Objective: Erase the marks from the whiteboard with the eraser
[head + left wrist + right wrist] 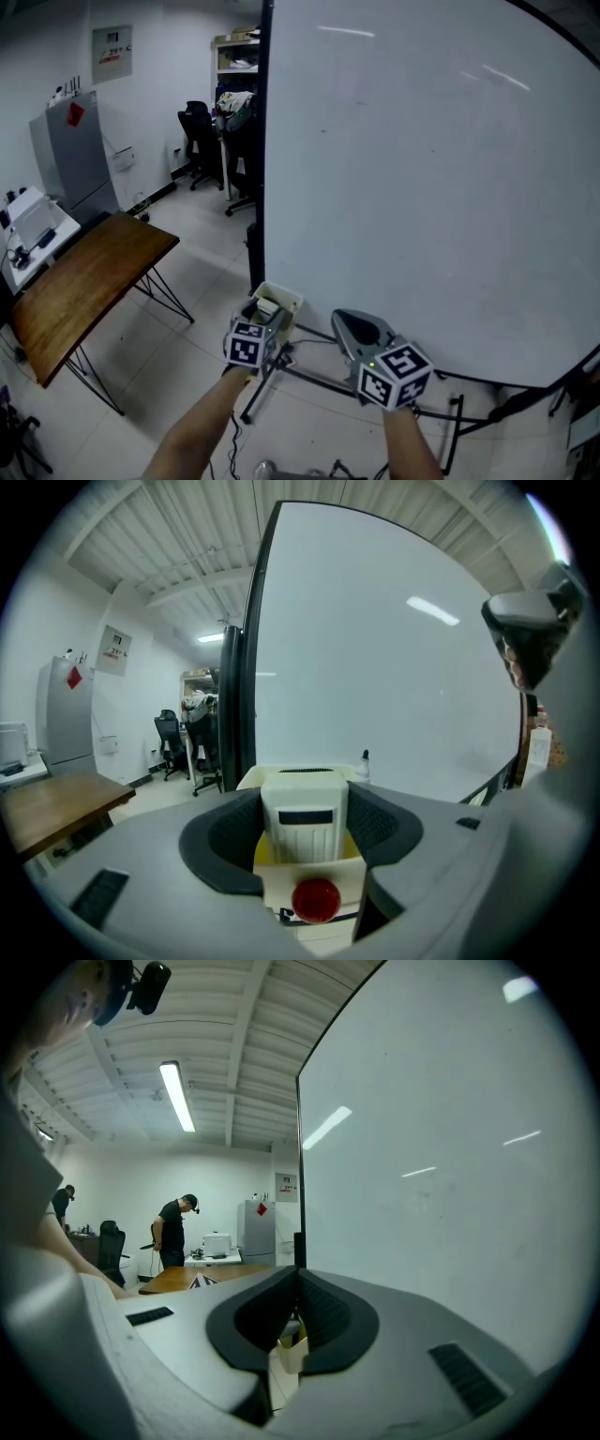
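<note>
Left gripper (306, 797) jaws grasping the white eraser (302, 829), at the open box (284, 299) by the whiteboard (422, 187) foot. Right gripper (297, 1327) jaws clenched, empty. Board looks clean. Likely stowing: lower squarely, release once seated.

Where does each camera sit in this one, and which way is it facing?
Head view: on the person's head, looking steeply down beside the whiteboard; both forearms, the left gripper and the right gripper show.
Left gripper view: rides the left gripper, facing the whiteboard's left edge; its wide-set jaws flank the eraser.
Right gripper view: rides the right gripper, looking along the board into the room; its jaws meet, empty, and the person's body fills the left edge.
Shared: all three show the whiteboard and the wooden table.
</note>
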{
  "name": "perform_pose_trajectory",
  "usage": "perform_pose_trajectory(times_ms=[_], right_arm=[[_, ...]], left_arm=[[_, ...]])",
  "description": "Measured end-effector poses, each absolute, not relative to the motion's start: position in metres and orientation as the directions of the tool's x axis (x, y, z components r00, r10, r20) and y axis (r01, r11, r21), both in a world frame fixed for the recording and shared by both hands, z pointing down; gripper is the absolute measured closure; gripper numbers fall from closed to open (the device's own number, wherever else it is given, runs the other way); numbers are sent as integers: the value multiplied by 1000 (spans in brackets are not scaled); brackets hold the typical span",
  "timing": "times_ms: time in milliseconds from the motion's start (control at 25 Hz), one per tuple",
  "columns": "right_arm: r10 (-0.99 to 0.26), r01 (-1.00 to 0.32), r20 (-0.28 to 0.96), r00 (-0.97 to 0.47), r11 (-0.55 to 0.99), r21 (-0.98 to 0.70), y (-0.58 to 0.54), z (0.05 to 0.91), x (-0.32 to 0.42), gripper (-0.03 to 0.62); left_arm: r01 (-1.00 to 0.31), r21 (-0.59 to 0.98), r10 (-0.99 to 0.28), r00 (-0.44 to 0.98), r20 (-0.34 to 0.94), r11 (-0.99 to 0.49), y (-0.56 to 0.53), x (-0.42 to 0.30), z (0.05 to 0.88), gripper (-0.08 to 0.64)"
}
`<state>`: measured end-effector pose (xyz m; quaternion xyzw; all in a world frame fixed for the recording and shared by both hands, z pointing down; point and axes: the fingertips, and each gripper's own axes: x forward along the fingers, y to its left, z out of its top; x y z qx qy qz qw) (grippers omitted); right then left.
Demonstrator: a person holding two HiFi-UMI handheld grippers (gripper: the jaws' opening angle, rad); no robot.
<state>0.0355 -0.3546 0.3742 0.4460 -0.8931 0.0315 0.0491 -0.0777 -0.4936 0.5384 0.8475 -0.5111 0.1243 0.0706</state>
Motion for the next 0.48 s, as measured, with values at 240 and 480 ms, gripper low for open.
perform_pose_trajectory(times_ms=[240,480], right_arm=[[-800,-806,108,-590,592,-14,-355,374,38,603],[-807,-812,100,-581,583,-11,-354,370,42,603]], left_arm=[[-884,-9,-840,441,317,-467,-495,-77,551,288],[-878,-24,-831,443,336,-478,-493,-78,553,288]])
